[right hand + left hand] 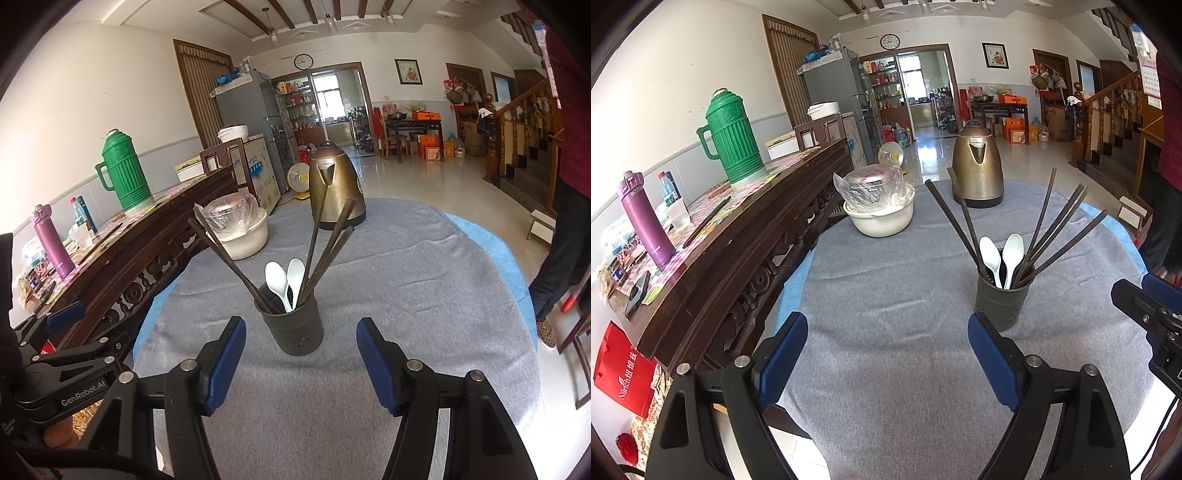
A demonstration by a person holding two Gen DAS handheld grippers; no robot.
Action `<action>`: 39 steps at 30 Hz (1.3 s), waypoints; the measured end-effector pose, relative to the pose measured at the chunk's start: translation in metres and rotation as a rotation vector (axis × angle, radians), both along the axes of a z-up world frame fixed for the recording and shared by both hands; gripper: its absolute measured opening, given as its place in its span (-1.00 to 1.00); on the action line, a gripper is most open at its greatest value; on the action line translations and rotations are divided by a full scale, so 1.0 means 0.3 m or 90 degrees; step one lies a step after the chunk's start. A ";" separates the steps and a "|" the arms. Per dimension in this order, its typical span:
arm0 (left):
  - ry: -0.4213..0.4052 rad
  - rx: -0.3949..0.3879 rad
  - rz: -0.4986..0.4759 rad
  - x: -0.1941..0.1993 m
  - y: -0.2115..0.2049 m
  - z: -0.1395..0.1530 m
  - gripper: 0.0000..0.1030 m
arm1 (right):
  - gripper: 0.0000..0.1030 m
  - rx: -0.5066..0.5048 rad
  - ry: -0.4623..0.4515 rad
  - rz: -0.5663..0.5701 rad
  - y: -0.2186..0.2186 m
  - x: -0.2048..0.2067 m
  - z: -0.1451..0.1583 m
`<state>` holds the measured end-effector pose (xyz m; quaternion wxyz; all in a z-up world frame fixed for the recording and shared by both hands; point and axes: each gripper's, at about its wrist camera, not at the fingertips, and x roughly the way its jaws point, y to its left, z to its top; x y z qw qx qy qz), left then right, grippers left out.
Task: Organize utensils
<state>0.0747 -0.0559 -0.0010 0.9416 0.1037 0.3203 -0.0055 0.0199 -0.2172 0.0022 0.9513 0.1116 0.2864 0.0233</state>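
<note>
A large tiled room with a wall clock and a wooden staircase lay behind a round counter (424, 258) covered in grey cloth. Near its middle stood a dark cylindrical perforated utensil holder (297, 330), upright, holding two white plastic spoons (284, 282) bowl-up and a splayed bunch of long dark chopsticks (325, 251) leaning out to either side. The right gripper (300, 356) hovered just in front of the holder, its blue-padded fingers (225, 365) spread wide with nothing between them. The left gripper (888, 356) hung over bare cloth to the holder's left, its fingers (783, 363) likewise wide apart and holding nothing. Farther back on the counter sat a bronze-coloured metal electric kettle (334, 186) and, left of it, a white plastic basin (247, 236) carrying a plastic-wrapped metal pot. Along the wall, a dark carved wooden sideboard (746, 236) bore a green ribbed thermos jug (733, 138) and a purple flask (644, 221).
</note>
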 end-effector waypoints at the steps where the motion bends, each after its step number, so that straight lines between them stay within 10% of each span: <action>1: -0.001 -0.002 0.002 0.000 0.005 0.000 0.72 | 0.28 -0.002 0.000 0.001 0.003 0.002 0.002; 39: -0.009 -0.066 -0.006 -0.028 0.117 0.008 0.72 | 0.28 -0.086 -0.020 0.002 0.168 -0.043 0.070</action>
